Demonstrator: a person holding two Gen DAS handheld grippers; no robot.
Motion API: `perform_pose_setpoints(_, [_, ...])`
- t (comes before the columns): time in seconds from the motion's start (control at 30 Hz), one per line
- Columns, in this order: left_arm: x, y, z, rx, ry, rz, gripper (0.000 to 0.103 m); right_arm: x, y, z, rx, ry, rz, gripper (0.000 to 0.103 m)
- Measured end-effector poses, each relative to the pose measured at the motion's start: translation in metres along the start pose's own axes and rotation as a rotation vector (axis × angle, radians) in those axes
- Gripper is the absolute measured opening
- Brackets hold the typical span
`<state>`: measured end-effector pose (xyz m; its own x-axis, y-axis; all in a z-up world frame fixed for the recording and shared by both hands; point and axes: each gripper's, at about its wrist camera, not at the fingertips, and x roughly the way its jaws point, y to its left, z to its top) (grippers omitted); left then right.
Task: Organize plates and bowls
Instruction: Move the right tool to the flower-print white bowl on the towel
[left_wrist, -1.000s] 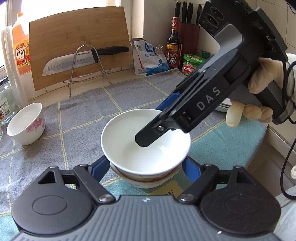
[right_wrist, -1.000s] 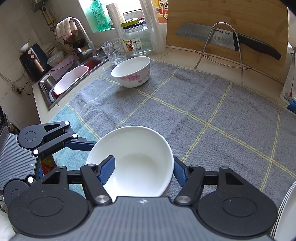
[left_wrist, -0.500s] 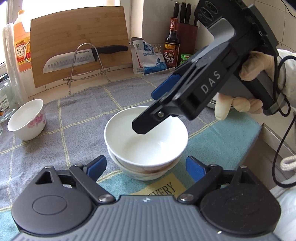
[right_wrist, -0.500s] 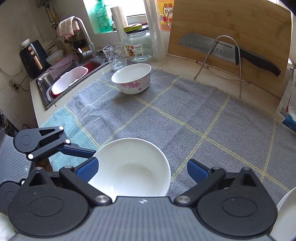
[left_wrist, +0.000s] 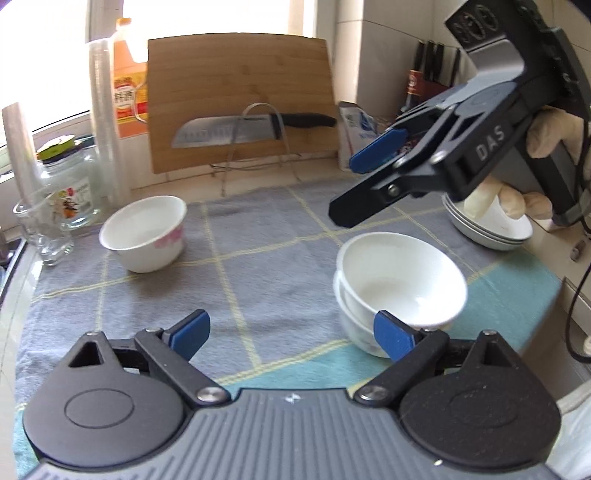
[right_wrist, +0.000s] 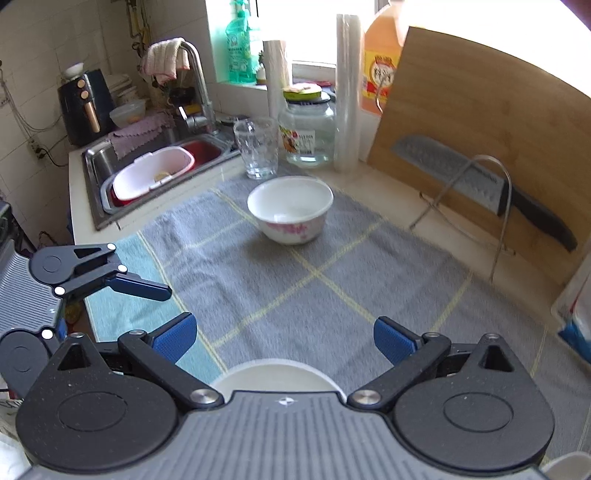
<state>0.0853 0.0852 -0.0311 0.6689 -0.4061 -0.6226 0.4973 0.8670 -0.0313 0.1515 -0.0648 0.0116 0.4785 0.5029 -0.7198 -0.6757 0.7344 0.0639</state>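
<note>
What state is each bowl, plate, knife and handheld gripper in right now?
White bowls: two nested, upright, released.
Floral bowl: upright, alone, empty.
Plates: stacked.
Knife: resting on wire rack.
Left gripper: jaws opening, nothing between.
Right gripper: open, empty.

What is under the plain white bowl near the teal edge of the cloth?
A second bowl sits under the white bowl, nested, both on the cloth. Only its outer wall shows; its inside and its foot are covered.
</note>
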Motion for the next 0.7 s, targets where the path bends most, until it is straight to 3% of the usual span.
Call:
perform_pose_setpoints(0.4, [0.025, 0.057, 0.010, -0.016, -0.068, 0.092, 0.095, 0.041, 0.025, 0.052, -0.122, 0.056, -0.117, 0.103])
perform_pose_setpoints(0.7, [0.065, 0.092, 0.019, -0.030, -0.081, 0.186, 0.095, 0.083, 0.028, 0.085, -0.188, 0.081, -0.131, 0.103])
